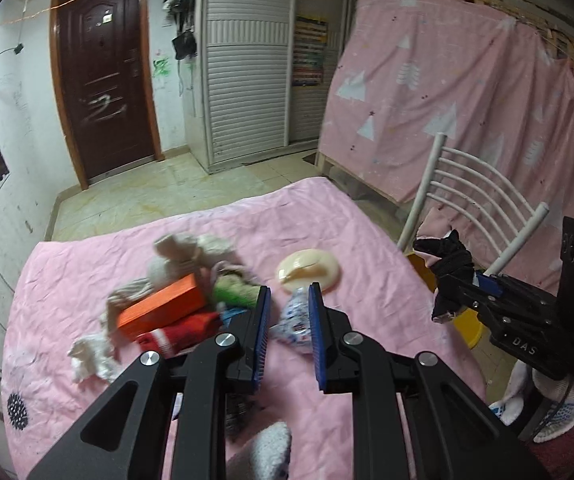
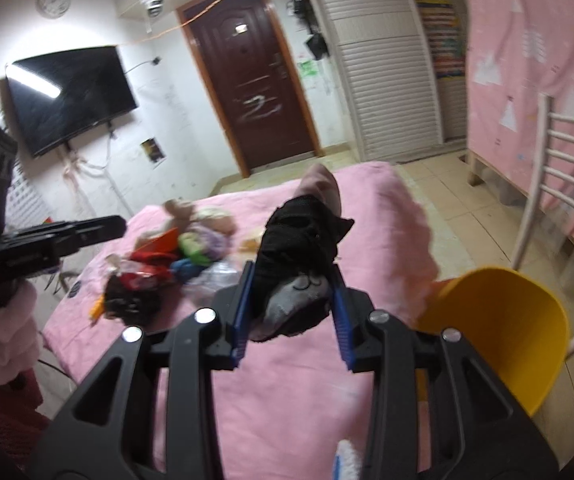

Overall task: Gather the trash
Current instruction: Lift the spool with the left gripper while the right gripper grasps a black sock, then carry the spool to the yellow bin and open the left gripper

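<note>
Right gripper (image 2: 293,280) is up over the pink-covered table (image 2: 295,380), jaws clamped partway on a bundle of black, grey and pink cloth (image 2: 299,240) that sticks out past the fingertips. The yellow bin (image 2: 499,332) sits just off the table's right edge, beside the white chair (image 2: 559,168). Left gripper (image 1: 289,300) hovers low, jaws a modest gap apart, gripping nothing, a crumpled printed wrapper (image 1: 295,320) showing between them. An orange box (image 1: 163,310), red packet (image 1: 183,332) and white tissue (image 1: 91,358) lie clustered toward the table's left side, a cream dome-shaped lid (image 1: 309,270) near the right edge.
</note>
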The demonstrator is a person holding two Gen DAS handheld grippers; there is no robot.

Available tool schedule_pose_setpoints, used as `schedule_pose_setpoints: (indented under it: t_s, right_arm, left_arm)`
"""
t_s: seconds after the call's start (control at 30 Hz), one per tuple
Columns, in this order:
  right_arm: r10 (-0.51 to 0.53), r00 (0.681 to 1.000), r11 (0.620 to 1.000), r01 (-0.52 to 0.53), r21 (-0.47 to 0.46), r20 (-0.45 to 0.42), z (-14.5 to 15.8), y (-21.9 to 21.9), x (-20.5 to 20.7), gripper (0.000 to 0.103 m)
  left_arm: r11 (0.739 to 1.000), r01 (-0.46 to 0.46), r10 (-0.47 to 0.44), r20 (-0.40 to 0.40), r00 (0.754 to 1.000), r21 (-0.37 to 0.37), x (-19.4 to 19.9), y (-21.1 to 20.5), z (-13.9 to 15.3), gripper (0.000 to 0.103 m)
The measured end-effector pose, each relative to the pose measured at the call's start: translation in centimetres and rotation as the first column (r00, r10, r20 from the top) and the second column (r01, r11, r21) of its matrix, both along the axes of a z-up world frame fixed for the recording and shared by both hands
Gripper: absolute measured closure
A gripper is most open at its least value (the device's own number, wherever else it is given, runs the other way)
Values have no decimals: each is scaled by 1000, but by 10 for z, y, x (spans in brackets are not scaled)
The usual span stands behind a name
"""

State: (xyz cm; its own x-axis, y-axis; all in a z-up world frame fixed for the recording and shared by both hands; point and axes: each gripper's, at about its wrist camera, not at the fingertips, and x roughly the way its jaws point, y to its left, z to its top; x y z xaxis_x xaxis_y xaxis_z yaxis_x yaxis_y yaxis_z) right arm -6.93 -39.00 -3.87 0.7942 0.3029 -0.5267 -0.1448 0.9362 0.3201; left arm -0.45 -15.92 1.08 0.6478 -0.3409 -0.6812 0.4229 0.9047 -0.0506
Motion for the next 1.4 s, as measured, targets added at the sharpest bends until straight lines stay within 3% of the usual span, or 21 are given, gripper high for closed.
schedule_pose_setpoints:
  t_s: [0.13,0.3,0.6,0.83,1.0,1.1,1.2,1.27,1.3,1.4]
  right_arm:
    - [-54,998,998,54,11,-21,-13,-28,-6,69]
    - [-76,997,997,76,9,-18,-20,-41,-8,69]
    - [-124,992,992,124,1,-39,-35,-56,2,69]
    - [-131,990,991,130,-24,-45,-36,-57,4,69]
    - [-141,988,990,140,-34,-57,-38,-58,6,68]
    - [-144,988,989,143,-34,-62,-39,-57,6,68]
    - [-143,988,989,140,-36,-66,-40,-57,9,68]
    - [-143,987,989,141,-35,-67,-41,-57,9,67]
    - [-143,987,989,141,-35,-67,-40,-57,9,67]
    - [-145,987,989,143,-36,-67,-41,-57,10,67]
  left_arm:
    - [1000,-3,2,7,1000,14,-6,-14,2,94]
    - [989,-136,136,0,991,54,-6,23,3,94]
    - [921,-358,374,-91,923,152,-1,113,-18,93]
    - [894,-388,435,-230,871,223,18,137,-79,93]
    - [874,-424,476,-246,844,239,22,151,-90,89]
    - [869,-430,484,-241,841,245,20,154,-96,81]
    - [869,-430,483,-228,845,246,14,156,-98,80]
    - [868,-428,481,-214,850,252,14,153,-99,84]
    - [876,-421,471,-223,854,237,13,152,-99,95]
    - [875,-421,471,-216,855,240,12,145,-99,97]
